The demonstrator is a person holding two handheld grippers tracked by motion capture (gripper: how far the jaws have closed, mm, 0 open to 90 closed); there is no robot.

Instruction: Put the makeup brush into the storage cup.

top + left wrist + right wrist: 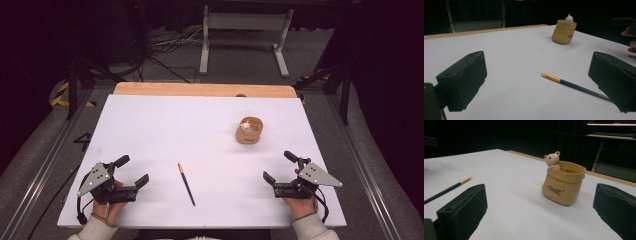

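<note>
Looks like a lab or recording studio: dark curtained surroundings, grey carpet, a bench under a plain white sheet, loose cables across the floor, a white metal stand behind, aluminium rails alongside.

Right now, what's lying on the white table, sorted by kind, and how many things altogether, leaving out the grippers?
Brush: 1, dark handle, gold ferrule, lying flat.
Tan sack-shaped pot: 1, upright, with a small bear figure at its rim.
Total: 2 things on the table.
</note>
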